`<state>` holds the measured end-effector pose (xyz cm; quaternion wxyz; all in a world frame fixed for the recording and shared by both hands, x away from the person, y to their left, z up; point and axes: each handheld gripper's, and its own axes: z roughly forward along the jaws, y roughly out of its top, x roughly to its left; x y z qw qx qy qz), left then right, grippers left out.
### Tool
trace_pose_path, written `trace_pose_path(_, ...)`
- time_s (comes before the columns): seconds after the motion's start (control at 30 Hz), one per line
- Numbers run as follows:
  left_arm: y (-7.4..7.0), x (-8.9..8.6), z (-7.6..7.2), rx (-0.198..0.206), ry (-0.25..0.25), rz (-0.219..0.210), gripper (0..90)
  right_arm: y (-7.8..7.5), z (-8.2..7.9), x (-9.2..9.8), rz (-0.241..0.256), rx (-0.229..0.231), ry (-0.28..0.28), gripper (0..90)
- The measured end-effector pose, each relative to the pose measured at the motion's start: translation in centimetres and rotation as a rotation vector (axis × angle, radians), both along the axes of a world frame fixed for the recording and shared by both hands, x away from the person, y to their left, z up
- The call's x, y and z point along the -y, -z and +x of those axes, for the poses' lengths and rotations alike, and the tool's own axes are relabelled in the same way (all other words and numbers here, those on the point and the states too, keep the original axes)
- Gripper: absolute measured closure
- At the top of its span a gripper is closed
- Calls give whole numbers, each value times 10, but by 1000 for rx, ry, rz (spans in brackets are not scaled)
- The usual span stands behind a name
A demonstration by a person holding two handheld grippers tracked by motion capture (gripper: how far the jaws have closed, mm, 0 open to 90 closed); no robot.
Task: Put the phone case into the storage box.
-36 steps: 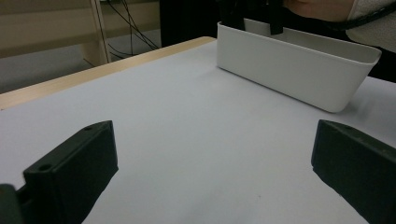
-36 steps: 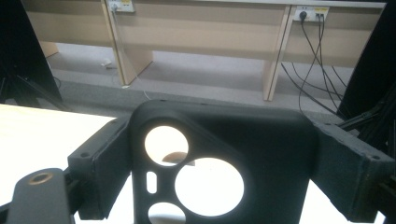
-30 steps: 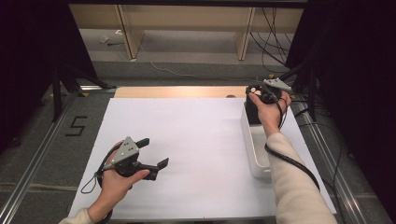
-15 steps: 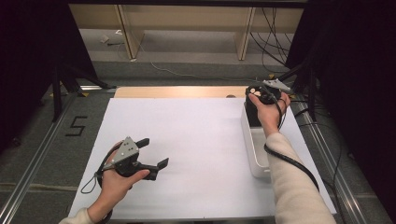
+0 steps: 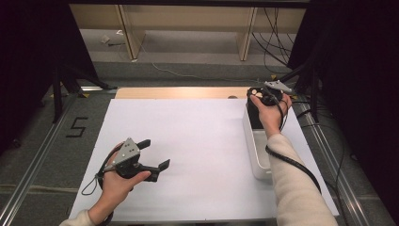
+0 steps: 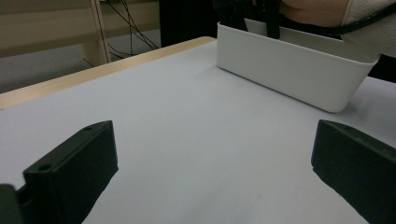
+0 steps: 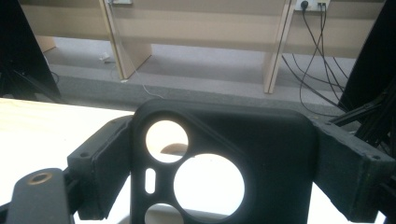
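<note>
A black phone case (image 7: 266, 140) with round camera cut-outs stands upright between the jaws of my right gripper (image 7: 219, 161), which is shut on it. In the high view that right gripper (image 5: 261, 98) holds the case (image 5: 254, 117) over the far end of a long white bin (image 5: 258, 155) at the table's right side. My left gripper (image 5: 154, 154) hovers low over the white table top (image 5: 197, 136) at the front left, open with nothing between its fingers. From the left gripper (image 6: 210, 177) view, the bin (image 6: 289, 65) lies ahead to the right.
A strip of bare wood (image 5: 179, 92) runs along the table's far edge. Metal rails (image 5: 33, 165) flank the table on both sides. Shelving legs and cables (image 5: 277, 28) stand on the floor beyond. The right forearm's sleeve (image 5: 296, 188) lies over the bin's near end.
</note>
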<state>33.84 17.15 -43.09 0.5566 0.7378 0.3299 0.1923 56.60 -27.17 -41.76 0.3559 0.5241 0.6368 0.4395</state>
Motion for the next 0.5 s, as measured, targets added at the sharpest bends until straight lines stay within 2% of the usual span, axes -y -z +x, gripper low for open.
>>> trace_pose_path(0.5,1,0,0,-3,3,0,0,3,1,2,9,-3,0,134)
